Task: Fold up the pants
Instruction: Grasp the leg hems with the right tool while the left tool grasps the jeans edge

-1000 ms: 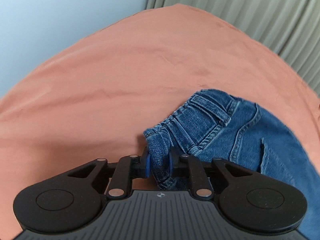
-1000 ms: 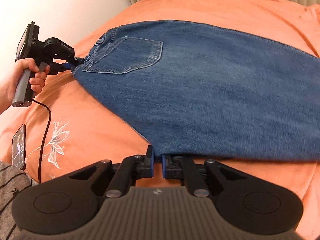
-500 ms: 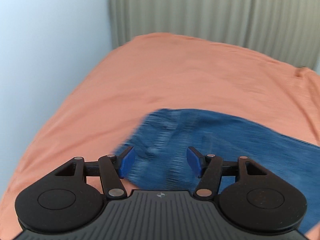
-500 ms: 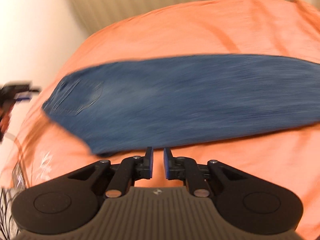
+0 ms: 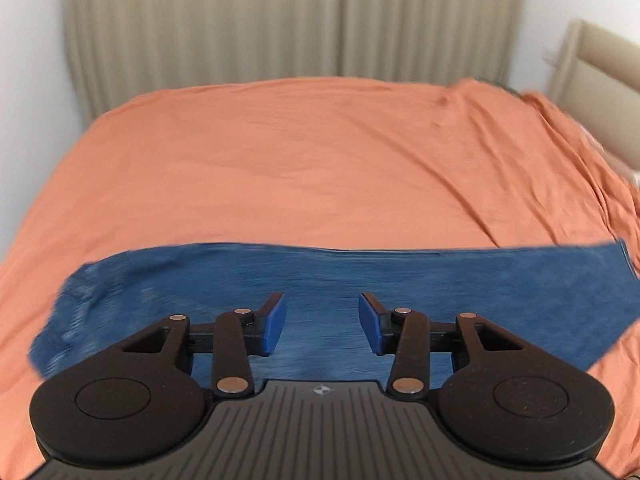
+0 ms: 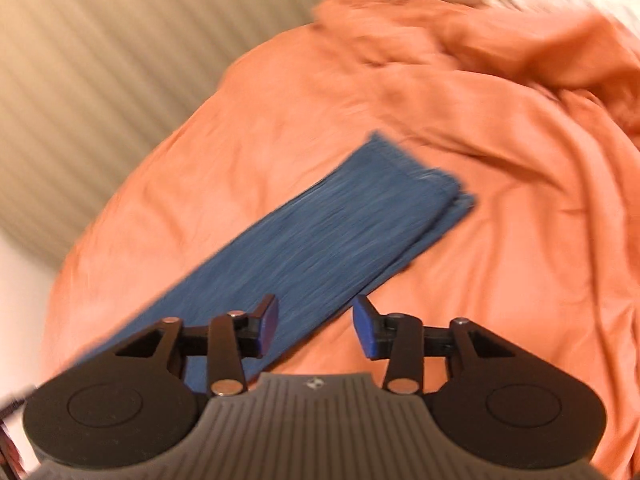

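While an orange bedsheet (image 5: 320,152) covers the whole bed, the blue jeans (image 5: 360,280) lie flat along its near edge, waist at left, hems at far right. Above them, the left gripper (image 5: 322,322) and the right gripper (image 6: 314,327) hover with jaws spread wide, holding nothing.

light: soft, even, no glare | my left view: cool tint, jeans (image 5: 320,276) smeared sideways, curtain (image 5: 280,20) soft | my right view: warm tint, tilted, heavy blur on bedspread (image 6: 500,160) | both: fisheye bending, dark corners
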